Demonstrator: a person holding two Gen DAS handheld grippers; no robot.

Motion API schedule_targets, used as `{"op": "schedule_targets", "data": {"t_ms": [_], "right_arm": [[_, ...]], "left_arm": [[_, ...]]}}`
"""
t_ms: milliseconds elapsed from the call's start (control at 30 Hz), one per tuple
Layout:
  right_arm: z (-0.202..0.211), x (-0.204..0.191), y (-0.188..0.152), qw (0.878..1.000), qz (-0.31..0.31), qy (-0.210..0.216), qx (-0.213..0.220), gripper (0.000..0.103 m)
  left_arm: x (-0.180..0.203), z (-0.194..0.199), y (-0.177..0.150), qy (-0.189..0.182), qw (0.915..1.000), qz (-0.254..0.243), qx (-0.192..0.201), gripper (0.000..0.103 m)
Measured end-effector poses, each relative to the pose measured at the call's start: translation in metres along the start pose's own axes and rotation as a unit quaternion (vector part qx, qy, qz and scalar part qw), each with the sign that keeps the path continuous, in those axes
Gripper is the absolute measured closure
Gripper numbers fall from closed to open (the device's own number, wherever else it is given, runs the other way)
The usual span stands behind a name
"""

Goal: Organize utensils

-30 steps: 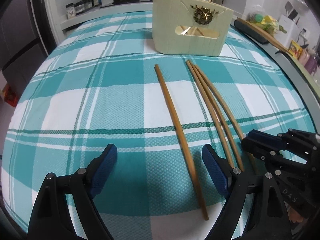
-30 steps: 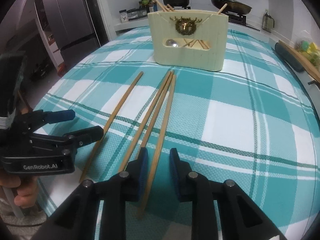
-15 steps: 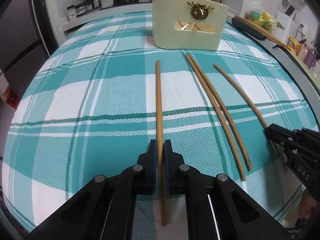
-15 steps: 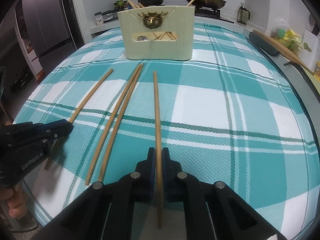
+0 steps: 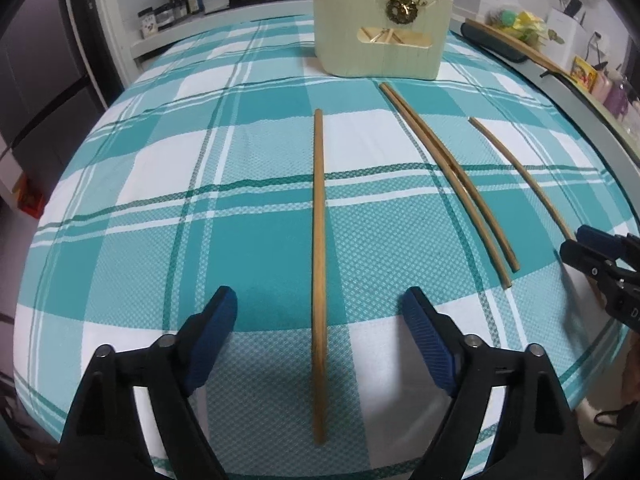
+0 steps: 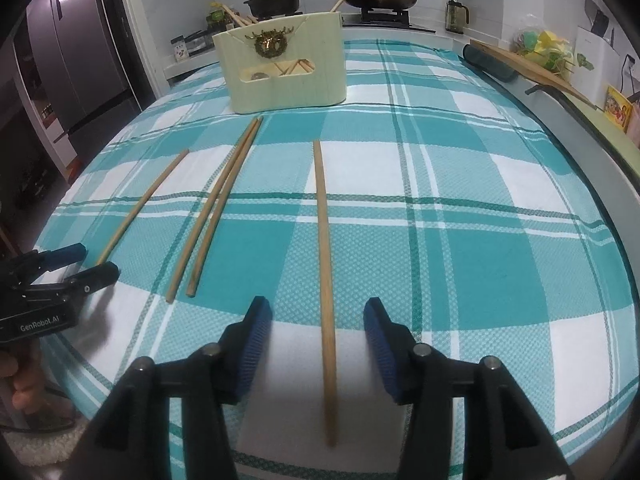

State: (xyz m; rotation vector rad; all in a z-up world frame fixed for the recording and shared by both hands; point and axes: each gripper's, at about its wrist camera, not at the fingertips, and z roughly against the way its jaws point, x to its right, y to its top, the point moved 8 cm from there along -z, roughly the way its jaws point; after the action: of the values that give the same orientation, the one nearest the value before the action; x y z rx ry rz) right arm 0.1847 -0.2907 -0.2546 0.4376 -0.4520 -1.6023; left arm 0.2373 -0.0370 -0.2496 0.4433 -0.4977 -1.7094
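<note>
While both pairs of my fingers (image 5: 316, 320) (image 6: 316, 332) are opening, each astride a loose chopstick (image 5: 319, 264) (image 6: 325, 264) flat on the desk (image 5: 120, 200), I judge these light, stiff, slippery; pinch mid-shaft.

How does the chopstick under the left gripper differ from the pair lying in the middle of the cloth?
The left chopstick lies alone between the opening left gripper, untouched; the middle pair lies side by side, no gripper over it. The pair's far tips reach nearer the holder. All are plain wooden sticks flat on the cloth.
</note>
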Motion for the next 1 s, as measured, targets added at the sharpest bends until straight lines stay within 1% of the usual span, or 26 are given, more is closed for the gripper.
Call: {"op": "schedule_targets", "data": {"t_ms": [33,100,167,267,367,467,567,667,800,867,933,1000], "right_arm": [[-0.002,0.000,0.000,1.000,0.006,-0.003,0.000,0.053],[-0.003,0.000,0.000,1.000,0.016,-0.013,0.006,0.053],[-0.004,0.000,0.000,0.999,0.028,-0.021,0.011,0.052],[-0.005,-0.003,-0.001,0.998,0.044,-0.032,0.021,0.050],[-0.006,-0.003,0.000,0.999,0.040,-0.024,0.025,0.045],[-0.006,-0.005,0.000,0.998,0.044,-0.029,0.024,0.042],[-0.009,-0.010,-0.001,0.998,0.052,-0.019,0.022,0.028],[-0.009,-0.011,-0.001,0.998,0.052,-0.021,0.018,0.026],[-0.010,-0.011,0.000,0.998,0.057,-0.017,0.002,0.025],[-0.011,-0.010,0.002,0.998,0.063,-0.009,-0.016,0.025],[-0.009,-0.004,0.007,0.998,0.053,0.000,-0.023,0.025],[-0.005,0.007,0.017,0.999,0.043,0.008,-0.020,0.025]], "left_arm": [[-0.002,-0.001,0.000,0.007,1.0000,0.002,0.001,0.005],[-0.004,-0.004,0.000,0.005,0.9999,0.011,0.002,0.001],[-0.006,-0.004,-0.001,-0.001,0.9998,0.018,0.006,0.000],[-0.006,-0.004,-0.001,0.002,0.9999,0.013,0.011,0.000],[-0.005,-0.004,-0.001,-0.002,0.9999,0.012,0.009,0.000],[-0.004,-0.005,-0.001,-0.004,0.9999,0.011,0.008,0.000],[-0.005,-0.003,-0.003,0.004,0.9997,0.022,0.006,0.000],[-0.006,-0.004,-0.004,0.001,0.9996,0.027,-0.008,0.000],[-0.004,-0.005,-0.004,-0.016,0.9994,0.006,-0.029,0.001],[-0.005,-0.001,-0.003,-0.034,0.9988,0.002,-0.035,0.001],[-0.011,0.007,0.007,-0.053,0.9983,0.005,-0.024,0.001],[-0.017,0.011,0.023,-0.057,0.9983,0.005,-0.012,0.001]]}}
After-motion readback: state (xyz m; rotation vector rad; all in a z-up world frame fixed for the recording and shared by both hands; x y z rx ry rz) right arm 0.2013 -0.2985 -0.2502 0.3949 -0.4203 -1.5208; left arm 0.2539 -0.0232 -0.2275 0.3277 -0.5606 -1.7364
